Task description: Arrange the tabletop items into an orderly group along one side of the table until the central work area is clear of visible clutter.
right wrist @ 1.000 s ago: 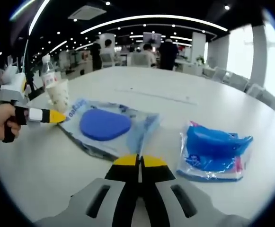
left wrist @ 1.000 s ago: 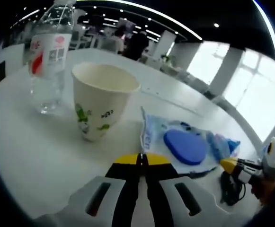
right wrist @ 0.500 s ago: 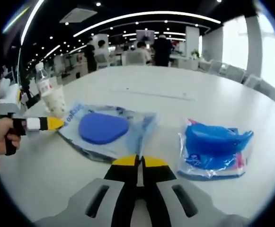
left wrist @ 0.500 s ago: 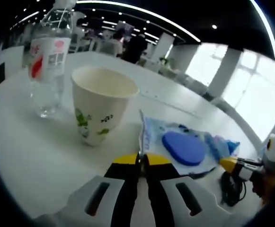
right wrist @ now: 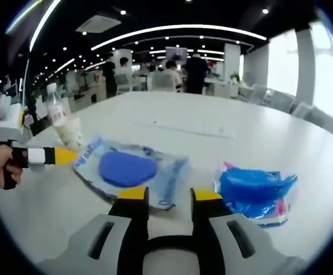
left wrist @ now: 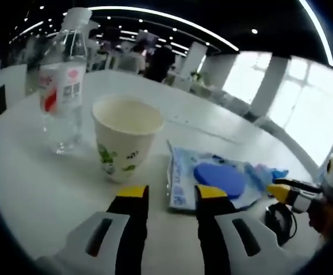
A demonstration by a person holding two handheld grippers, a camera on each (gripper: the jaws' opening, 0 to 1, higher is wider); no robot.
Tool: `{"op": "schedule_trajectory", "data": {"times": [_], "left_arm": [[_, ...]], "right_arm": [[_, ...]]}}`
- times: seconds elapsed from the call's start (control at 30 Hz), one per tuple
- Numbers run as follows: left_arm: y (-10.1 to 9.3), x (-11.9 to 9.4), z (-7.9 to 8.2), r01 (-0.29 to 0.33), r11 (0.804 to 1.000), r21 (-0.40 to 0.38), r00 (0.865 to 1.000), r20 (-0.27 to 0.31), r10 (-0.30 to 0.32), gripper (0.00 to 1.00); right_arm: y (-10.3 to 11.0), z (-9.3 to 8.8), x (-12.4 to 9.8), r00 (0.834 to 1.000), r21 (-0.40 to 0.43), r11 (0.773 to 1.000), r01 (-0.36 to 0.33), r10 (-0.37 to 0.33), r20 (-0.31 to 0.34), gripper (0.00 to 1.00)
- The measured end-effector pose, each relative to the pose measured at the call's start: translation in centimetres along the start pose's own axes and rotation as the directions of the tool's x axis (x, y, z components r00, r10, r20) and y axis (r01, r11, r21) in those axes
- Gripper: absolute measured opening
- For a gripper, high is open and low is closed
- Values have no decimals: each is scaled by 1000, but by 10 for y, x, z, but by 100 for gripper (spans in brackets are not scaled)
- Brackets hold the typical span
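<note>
Both sets of tongs spring apart since half a second ago, when their yellow tips were pinched together! Now the white surface (right wrist: 223, 114) spreads wide beneath everything. On it, the flat wipes pack with the blue lid (right wrist: 129, 170) lies in the middle of the right gripper view, and it sits just ahead of the left tongs (left wrist: 169, 191) in the left gripper view, its near corner showing in the gap between the tips. The left tongs stand apart and grip nothing. The right tongs (right wrist: 169, 195) are parted too, empty, with the pack's near edge just beyond them. To the pack's right lies the crumpled blue packet (right wrist: 255, 192), well apart from it. The clear water bottle (left wrist: 63, 86) stands upright, and the paper cup (left wrist: 126, 137) sits just beside it, close to the pack's left edge. At the left gripper view's right edge, a hand holds the other tongs' yellow tip near the pack.
</note>
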State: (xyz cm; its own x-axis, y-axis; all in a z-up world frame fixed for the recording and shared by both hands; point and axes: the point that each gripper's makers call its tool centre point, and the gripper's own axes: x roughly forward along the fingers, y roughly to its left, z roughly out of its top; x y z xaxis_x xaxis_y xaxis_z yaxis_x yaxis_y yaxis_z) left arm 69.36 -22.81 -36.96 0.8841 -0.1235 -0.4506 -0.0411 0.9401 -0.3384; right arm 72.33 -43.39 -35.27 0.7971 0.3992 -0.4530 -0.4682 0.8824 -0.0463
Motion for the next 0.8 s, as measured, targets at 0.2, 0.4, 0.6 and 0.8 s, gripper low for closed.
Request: {"op": "schedule_trajectory", "data": {"times": [0.2, 0.4, 0.6, 0.8], "left_arm": [[1, -11, 3, -10, 999, 39, 1000, 8, 10, 44], [2, -23, 13, -10, 997, 73, 1000, 13, 9, 59], [2, -33, 24, -17, 995, 94, 999, 31, 14, 66], [2, -47, 28, -26, 993, 113, 999, 33, 22, 73]], "right_arm": [[-2, 5, -8, 1000, 10, 1000, 5, -5, 7, 44], [-5, 11, -20, 1000, 46, 999, -6, 5, 12, 58], [-4, 17, -32, 1000, 51, 999, -14, 13, 21, 66], [2, 22, -46, 999, 67, 997, -23, 21, 25, 74]]}}
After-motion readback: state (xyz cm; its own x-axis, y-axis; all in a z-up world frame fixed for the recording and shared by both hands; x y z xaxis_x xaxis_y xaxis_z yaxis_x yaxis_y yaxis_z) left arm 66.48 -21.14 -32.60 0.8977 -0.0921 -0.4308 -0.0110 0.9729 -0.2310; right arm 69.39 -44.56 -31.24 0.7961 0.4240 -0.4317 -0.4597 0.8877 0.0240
